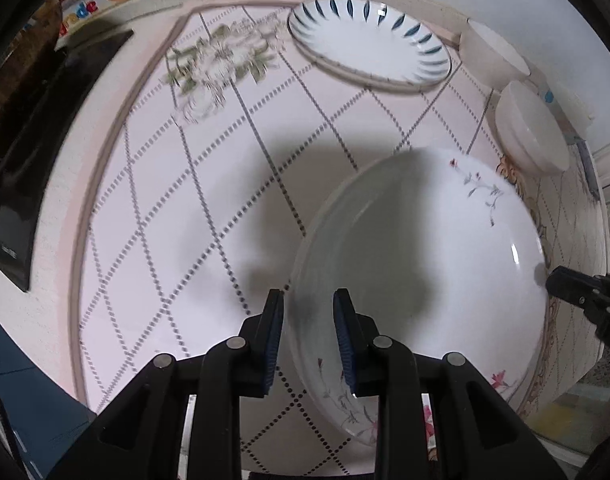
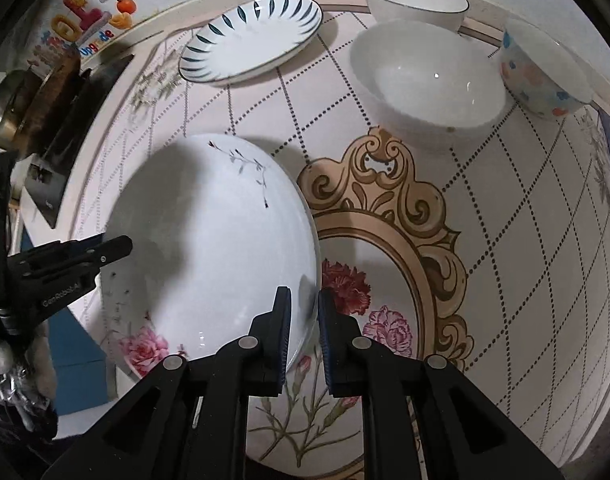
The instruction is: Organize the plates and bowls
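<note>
We see a pale pink tablecloth point(image 2: 485, 208) with a dotted diamond grid and a gold scrolled frame print. The large white floral plate point(image 2: 225, 248) lies on it beside that frame. Beyond the plate sit a white plate with dark blue leaf strokes point(image 2: 253, 36) and three bowls point(image 2: 429, 80). Both claws point steeply down: our left gripper point(image 1: 308, 312) clamps the floral plate's rim, and our right gripper point(image 2: 305, 308) pinches the opposite rim.

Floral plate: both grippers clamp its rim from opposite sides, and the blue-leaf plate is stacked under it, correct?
Not quite. Both grippers, left gripper and right gripper, do clamp the floral plate, but the right wrist view shows the blue-leaf plate lying apart, farther back on the table.
</note>
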`<state>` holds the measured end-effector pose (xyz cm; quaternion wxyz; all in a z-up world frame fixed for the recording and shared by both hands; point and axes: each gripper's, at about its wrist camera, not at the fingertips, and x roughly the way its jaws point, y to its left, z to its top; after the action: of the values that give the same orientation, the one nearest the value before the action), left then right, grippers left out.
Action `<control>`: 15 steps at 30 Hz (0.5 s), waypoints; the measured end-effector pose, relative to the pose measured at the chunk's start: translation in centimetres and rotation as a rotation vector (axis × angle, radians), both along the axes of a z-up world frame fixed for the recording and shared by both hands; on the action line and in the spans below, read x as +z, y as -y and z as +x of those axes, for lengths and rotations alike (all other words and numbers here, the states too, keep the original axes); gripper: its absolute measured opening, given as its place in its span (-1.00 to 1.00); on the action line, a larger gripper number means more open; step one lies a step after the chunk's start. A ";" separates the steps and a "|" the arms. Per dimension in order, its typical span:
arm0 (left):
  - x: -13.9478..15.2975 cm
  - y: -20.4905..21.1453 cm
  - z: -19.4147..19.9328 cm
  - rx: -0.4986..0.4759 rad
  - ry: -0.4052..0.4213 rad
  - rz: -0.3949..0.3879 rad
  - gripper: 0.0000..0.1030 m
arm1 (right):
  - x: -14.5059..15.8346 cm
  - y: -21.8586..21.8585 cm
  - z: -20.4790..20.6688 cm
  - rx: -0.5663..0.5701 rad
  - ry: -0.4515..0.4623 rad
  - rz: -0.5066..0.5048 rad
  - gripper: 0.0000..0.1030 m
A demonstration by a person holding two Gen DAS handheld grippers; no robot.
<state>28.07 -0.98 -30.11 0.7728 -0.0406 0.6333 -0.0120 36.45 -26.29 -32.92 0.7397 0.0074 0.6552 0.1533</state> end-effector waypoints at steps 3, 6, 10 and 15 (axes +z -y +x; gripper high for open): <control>2.7 -0.6 0.6 0.006 0.045 -0.008 -0.54 | 1.6 0.7 0.9 -0.018 0.001 0.018 -0.69; 5.9 -1.4 2.4 0.023 0.097 -0.040 -0.42 | 4.2 1.1 2.4 -0.041 0.017 0.070 -0.37; 7.9 -2.3 7.2 0.067 0.133 -0.100 -0.07 | 7.6 1.0 6.7 -0.078 0.033 0.187 0.02; 5.7 -3.3 14.4 0.122 0.092 -0.128 -0.08 | 7.8 0.2 13.8 -0.136 0.063 0.231 0.03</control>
<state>42.46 2.32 -24.39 0.7960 -0.1279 0.5915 -0.0071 50.27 -26.46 -25.11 0.7630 0.1323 0.6074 0.1774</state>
